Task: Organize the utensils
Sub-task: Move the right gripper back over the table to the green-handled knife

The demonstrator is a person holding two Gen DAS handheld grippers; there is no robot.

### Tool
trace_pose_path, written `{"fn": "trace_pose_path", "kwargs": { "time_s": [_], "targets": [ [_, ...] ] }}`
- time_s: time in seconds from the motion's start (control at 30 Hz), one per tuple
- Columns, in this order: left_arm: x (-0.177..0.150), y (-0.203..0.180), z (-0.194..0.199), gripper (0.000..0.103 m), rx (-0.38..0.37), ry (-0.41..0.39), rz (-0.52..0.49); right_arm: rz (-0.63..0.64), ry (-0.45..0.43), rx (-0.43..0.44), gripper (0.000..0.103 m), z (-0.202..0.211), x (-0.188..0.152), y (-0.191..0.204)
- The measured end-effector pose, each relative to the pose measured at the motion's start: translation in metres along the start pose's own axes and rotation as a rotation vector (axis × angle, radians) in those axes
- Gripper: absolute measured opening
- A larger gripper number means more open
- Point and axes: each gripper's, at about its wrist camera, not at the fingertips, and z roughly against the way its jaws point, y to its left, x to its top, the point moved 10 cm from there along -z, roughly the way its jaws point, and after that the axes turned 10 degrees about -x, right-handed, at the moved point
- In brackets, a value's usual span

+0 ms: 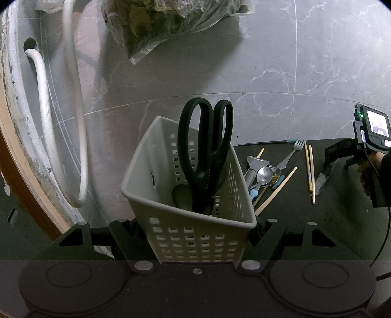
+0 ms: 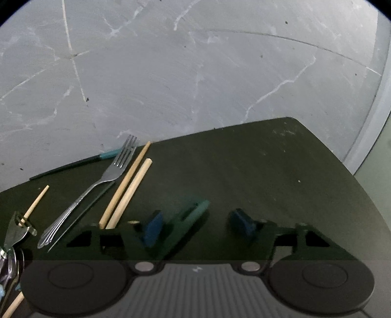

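My left gripper (image 1: 195, 234) is shut on a perforated white utensil basket (image 1: 171, 195), held upright. Black-handled scissors (image 1: 205, 151) stand in it, blades down. On the dark table (image 2: 244, 166) to the right lie a fork (image 1: 292, 151), spoons (image 1: 265, 175), a metal utensil (image 1: 254, 166) and wooden chopsticks (image 1: 310, 168). My right gripper (image 2: 198, 226) is open, its blue pads (image 2: 152, 227) apart over a dark knife with a green handle (image 2: 193, 212). The knife's blade (image 1: 323, 177) shows below the right gripper (image 1: 342, 156) in the left wrist view. The fork (image 2: 102, 183) and chopsticks (image 2: 129, 190) lie left of it.
A grey marble floor (image 1: 220, 68) lies beyond the table. White hoses (image 1: 75, 122) loop at the left by a wall. A plastic bag (image 1: 166, 22) sits on the floor at the top. A dark teal-tipped stick (image 2: 78, 162) lies along the table's far edge.
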Motion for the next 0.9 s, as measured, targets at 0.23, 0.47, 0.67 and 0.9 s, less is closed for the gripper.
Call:
{"fn": "trace_pose_path", "kwargs": {
  "time_s": [0.23,0.47,0.67,0.9],
  "targets": [
    [0.000,0.000,0.000,0.077,0.000,0.000,0.000,-0.015,-0.006,0.027,0.040,0.002,0.003,0.000],
    [0.000,0.000,0.000,0.077,0.000,0.000,0.000,-0.064,-0.005,0.049,0.057,0.007,0.004,-0.008],
    [0.000,-0.001,0.000,0.077,-0.002,0.002,-0.003,-0.106,-0.019,0.057,0.063,0.017,-0.007,-0.011],
    [0.000,-0.001,0.000,0.077,-0.002,0.004,-0.004,-0.060,-0.031,0.075,0.057,0.023,-0.011,0.002]
  ]
}}
